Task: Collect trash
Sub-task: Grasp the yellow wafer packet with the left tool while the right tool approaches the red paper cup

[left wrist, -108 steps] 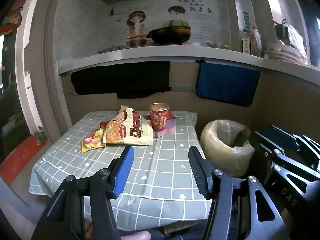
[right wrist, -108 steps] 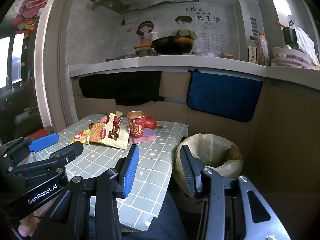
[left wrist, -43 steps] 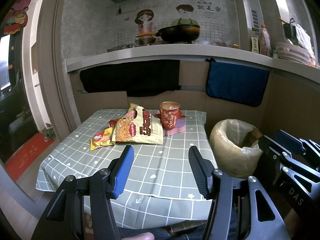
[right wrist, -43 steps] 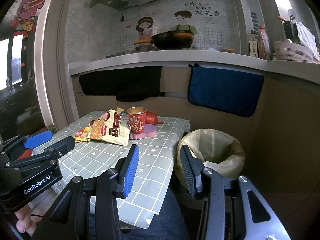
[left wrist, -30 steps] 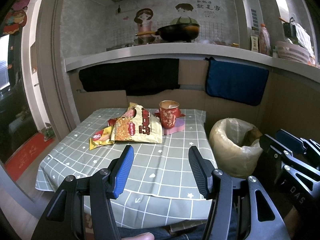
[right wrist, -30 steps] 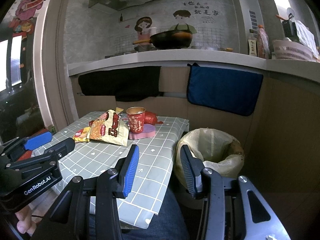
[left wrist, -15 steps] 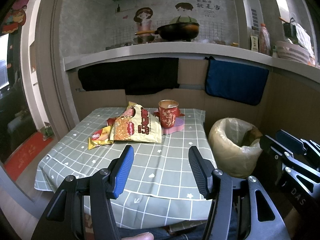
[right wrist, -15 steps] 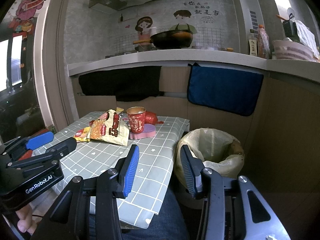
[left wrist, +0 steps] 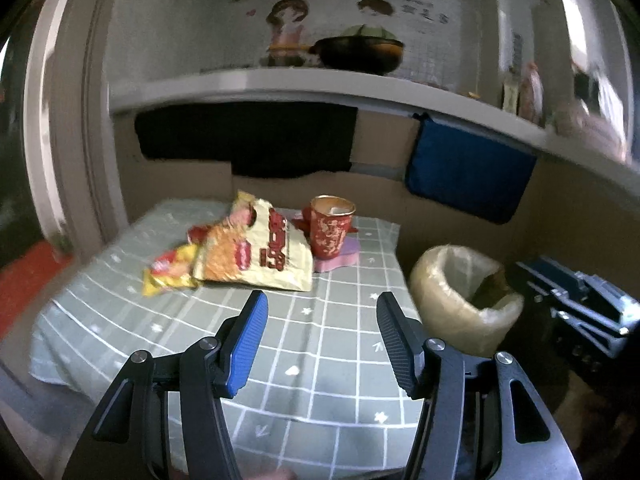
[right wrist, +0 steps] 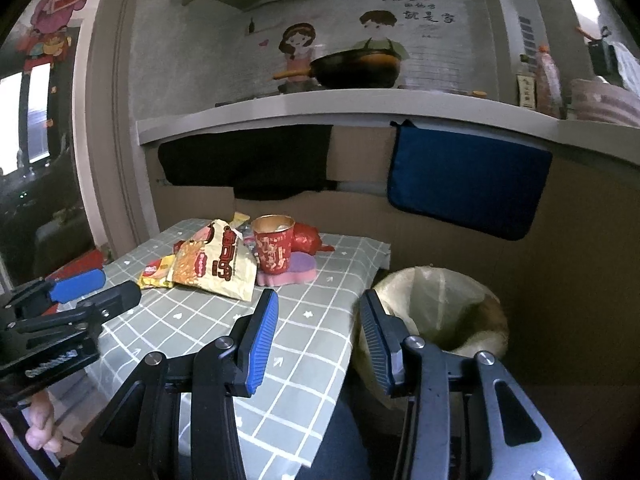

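A large cream snack bag (left wrist: 256,254) (right wrist: 218,262) lies at the far side of the checked table (left wrist: 304,344) (right wrist: 192,320). A small yellow wrapper (left wrist: 168,274) (right wrist: 154,272) lies left of it. A red paper cup (left wrist: 331,232) (right wrist: 273,245) stands upright to the right of the bag, on a pink pad (left wrist: 340,260) (right wrist: 292,272), with a red wrapper (right wrist: 306,239) behind it. A bin lined with a plastic bag (left wrist: 464,296) (right wrist: 436,308) stands right of the table. My left gripper (left wrist: 320,312) is open and empty over the table's near half. My right gripper (right wrist: 316,312) is open and empty over the table's right edge.
A grey counter (right wrist: 360,110) runs above the table with a black wok (right wrist: 354,68) on it. A black cloth (right wrist: 248,164) and a blue cloth (right wrist: 468,182) hang from its edge. Bottles (right wrist: 544,84) and a basket (right wrist: 604,102) stand on the counter at the right.
My left gripper has moved forward toward the trash, which now looks larger and blurred. My right gripper has barely moved. Both stay open.
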The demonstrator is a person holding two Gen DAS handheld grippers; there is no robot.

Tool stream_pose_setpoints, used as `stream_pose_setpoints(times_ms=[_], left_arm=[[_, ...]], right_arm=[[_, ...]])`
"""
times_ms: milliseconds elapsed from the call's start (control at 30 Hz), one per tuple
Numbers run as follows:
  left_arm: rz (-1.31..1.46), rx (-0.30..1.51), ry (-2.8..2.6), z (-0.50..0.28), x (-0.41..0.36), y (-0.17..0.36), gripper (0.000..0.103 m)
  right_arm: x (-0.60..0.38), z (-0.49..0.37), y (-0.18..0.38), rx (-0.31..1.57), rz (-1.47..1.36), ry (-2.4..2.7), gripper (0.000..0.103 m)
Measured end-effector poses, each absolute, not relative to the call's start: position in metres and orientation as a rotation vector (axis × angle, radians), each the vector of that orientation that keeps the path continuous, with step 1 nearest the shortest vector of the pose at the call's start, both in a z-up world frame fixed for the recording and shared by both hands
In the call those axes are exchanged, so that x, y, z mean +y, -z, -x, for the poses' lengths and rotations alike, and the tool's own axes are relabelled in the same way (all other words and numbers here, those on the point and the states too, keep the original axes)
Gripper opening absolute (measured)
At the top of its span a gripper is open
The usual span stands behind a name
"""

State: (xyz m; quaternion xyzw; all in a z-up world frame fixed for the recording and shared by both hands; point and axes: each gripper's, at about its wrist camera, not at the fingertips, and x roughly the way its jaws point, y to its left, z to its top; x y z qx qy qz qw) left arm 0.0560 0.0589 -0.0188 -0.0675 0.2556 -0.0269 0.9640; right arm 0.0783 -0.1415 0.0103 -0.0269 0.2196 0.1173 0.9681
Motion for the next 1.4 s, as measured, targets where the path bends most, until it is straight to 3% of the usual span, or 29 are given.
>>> stream_pose_setpoints(times_ms=[267,500,967,1400], left_arm=[[0.284,0.704,-0.024,-0.107,0.109,0.073,0.057],[0.383,0.756,-0.032,-0.138,0.137,0.104,0.057],[0.373,0.727,-0.066,-0.174,0.161,0.11,0.057],[0.379,0.611,-0.012,-0.244,0.264,0.101,0.057]], right_arm=[[-0.114,-0.143,0.012,0.487,0.071,-0.305,0.041],[-0.094,-0.196,0.034,0.551,0.103,-0.358,0.041],[-0.052,-0.299,0.017,0.546,0.157,-0.407,0.041],[-0.063,-0.293,0.042,0.601,0.145,-0.416,0.041]])
